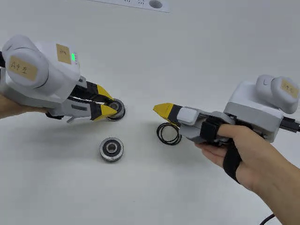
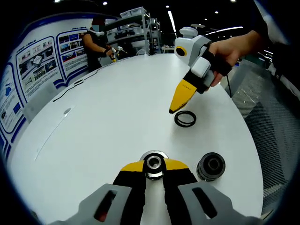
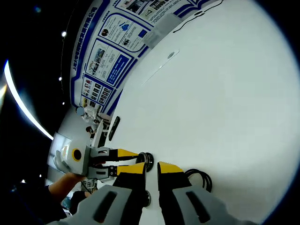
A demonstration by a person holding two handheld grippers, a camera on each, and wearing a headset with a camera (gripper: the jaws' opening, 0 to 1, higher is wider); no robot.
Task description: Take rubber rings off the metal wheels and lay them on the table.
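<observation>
While clamping a metal wheel [image 1: 116,109] in the left hand-held gripper [image 1: 111,104], seems done laying rubber rings [image 1: 168,133] beside the narrow, empty right hand-held gripper [image 1: 159,109]; next, pinch another.

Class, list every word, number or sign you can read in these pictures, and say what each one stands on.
"A9", then a mark I cannot make out: handwritten label on the housing of the left tool.
Small label beside it: looks blank.
Faint label on the housing of the right tool: unreadable.
Wall posters: print too small to read.
White strip at the far edge of the table: markings too small.
</observation>
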